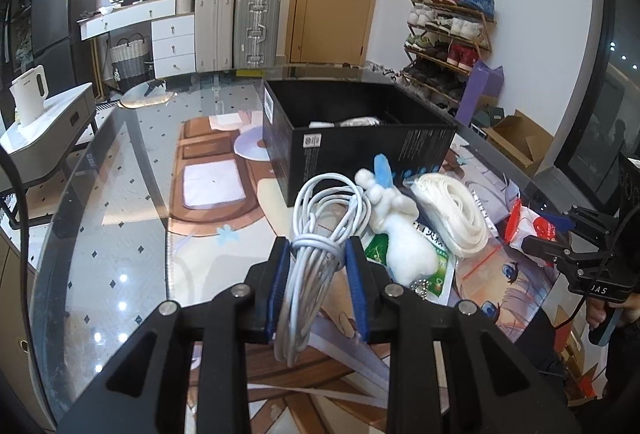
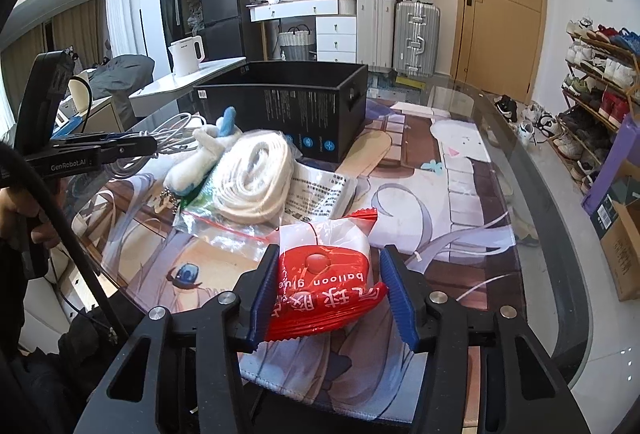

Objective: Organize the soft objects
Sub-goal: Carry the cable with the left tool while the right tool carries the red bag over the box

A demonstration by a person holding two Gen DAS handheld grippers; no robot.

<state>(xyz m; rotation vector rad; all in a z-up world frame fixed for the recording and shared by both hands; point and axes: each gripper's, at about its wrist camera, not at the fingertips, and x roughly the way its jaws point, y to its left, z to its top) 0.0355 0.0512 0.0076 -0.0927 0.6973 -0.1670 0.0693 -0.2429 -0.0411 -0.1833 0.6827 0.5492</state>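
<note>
Glass table [image 1: 120,194], black box [image 1: 360,138] holding white items, left jaws pinching cable [image 1: 320,230], right jaws spread around red packet [image 2: 324,274]

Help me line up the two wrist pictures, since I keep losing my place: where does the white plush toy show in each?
Left wrist: white plush toy right of centre, just beyond the left gripper, beside the coiled white strap.
Right wrist: upper left, left of the same strap.
Shared landmark: black box behind it.
</note>
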